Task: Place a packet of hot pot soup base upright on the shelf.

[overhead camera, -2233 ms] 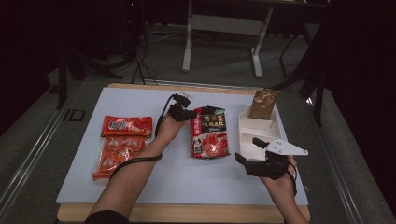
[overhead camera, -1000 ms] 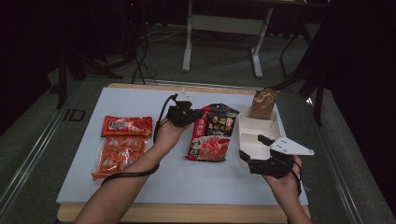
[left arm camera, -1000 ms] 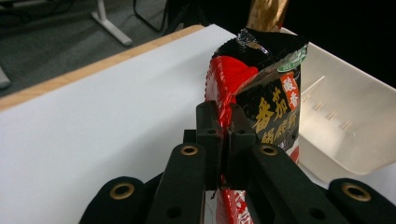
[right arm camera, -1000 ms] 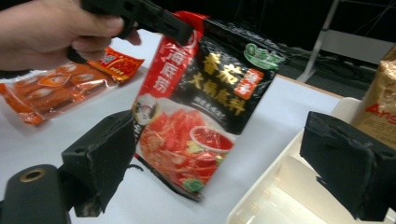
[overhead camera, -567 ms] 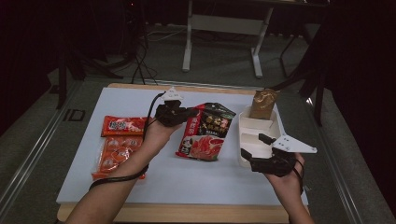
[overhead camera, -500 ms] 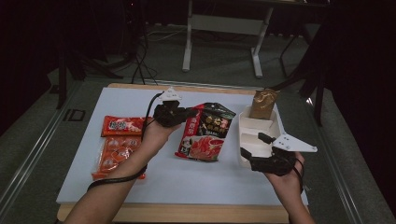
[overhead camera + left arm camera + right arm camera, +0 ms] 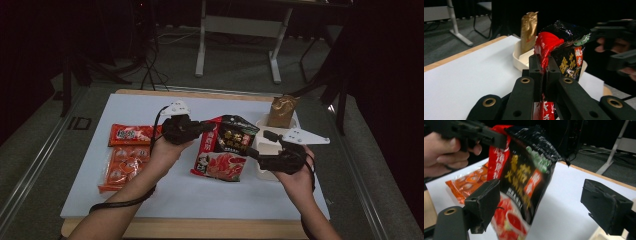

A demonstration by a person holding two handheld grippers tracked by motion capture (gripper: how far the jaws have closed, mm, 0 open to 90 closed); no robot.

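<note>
- My left gripper (image 7: 204, 127) is clamped on the noodle packet (image 7: 226, 148); in the left gripper view the jaws pinch its red side edge (image 7: 543, 75), nothing else between them.
- Packet hangs lifted and tilted over the middle of the worktop (image 7: 200, 192): black top end up and toward the far side, red bottom end down toward me, lower corner at or just above the surface, can't tell if touching.
- Long axis runs roughly top-to-bottom from the pinch, slightly slanted.
- My right gripper (image 7: 260, 152) sits just right of the packet, jaws apart, and they have just been closing a little; the right gripper view shows the packet's black face (image 7: 524, 182) in front of and partly between the two pads, neither pad pressing on it.
- Key relation: the packet's free right edge lies straight ahead of the right gripper, close; the left gripper already has the opposite edge. I judge the right one needs only a short push forward to take that edge.
- White tray (image 7: 265, 145) with the gold pouch (image 7: 282, 111) stands just behind the right gripper.
- Two orange packs (image 7: 125, 155) lie flat at the left, well apart.
</note>
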